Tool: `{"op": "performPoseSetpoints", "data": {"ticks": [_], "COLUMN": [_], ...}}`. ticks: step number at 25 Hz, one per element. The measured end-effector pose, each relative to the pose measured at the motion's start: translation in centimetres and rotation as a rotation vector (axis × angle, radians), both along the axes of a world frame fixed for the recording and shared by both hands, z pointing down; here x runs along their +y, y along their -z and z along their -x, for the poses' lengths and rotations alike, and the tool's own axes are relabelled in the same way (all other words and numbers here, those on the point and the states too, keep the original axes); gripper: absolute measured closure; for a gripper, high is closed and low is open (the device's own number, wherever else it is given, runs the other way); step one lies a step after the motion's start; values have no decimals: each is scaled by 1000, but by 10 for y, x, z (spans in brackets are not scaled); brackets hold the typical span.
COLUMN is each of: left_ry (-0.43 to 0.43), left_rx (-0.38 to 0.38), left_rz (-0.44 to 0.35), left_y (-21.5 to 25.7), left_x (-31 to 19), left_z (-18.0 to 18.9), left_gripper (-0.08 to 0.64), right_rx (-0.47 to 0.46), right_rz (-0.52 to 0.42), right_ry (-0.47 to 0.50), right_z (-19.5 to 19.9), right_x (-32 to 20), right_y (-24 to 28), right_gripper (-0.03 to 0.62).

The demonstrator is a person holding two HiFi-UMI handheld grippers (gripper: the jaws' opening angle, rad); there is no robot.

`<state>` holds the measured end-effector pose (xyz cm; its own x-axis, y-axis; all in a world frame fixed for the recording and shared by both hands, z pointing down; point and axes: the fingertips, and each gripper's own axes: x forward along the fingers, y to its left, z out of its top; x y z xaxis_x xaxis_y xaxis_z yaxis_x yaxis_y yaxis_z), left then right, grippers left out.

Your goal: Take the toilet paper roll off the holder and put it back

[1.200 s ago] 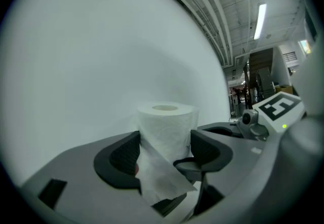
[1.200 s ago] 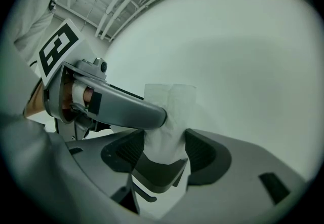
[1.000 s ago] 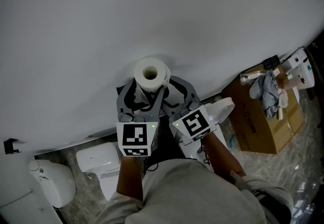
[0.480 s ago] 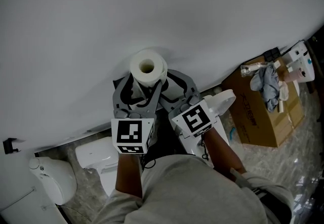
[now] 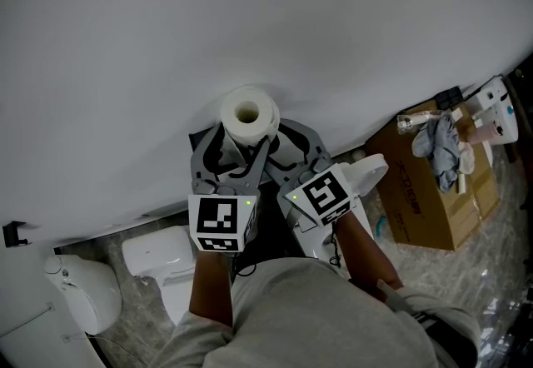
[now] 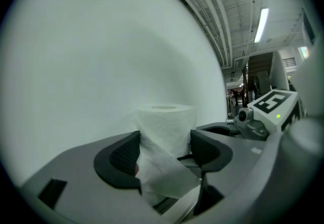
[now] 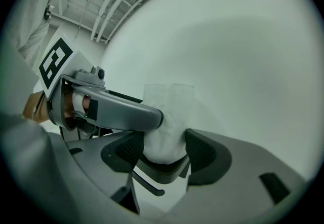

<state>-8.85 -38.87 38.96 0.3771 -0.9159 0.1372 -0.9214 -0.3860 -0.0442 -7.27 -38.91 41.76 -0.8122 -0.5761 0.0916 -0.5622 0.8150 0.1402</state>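
A white toilet paper roll [image 5: 248, 115] stands upright in front of the wall, its core hole facing up. My left gripper [image 5: 237, 146] is shut on it: in the left gripper view both dark pads [image 6: 124, 154] press the sides of the roll [image 6: 164, 126], and a loose sheet [image 6: 169, 175] hangs down in front. My right gripper [image 5: 300, 141] reaches in beside it. In the right gripper view its pads [image 7: 202, 149] hold the lower end of the roll [image 7: 164, 132], and a finger of the left gripper [image 7: 126, 111] crosses in from the left. No view shows the holder clearly.
The white wall [image 5: 250, 17] is right behind the roll. Below stand a white toilet [image 5: 162, 262] and a white fixture [image 5: 83, 295] at the left. An open cardboard box [image 5: 433, 208] with a cloth [image 5: 441, 150] sits at the right on the floor.
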Motion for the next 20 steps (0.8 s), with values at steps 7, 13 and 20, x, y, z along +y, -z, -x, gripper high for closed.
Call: {"op": "performPoseSetpoints", "data": {"ticks": [7,13,20], "left_ry": [5,63,88], "left_rx": [-48,-23,3], "left_rz": [33,73,90], "left_y": [-6,-12,-18], "left_x": [0,3,5], "left_z": [-6,-3,-4], "left_gripper": [241,241,241], "right_rx": [10,18,-14], "right_rz": [12,19,50], "right_ry": [-2,12,11], "right_z": [-7,-5,-6], "right_x": [0,6,7], "right_y": [-4,-8,-14], "right_gripper": [342,342,342]}}
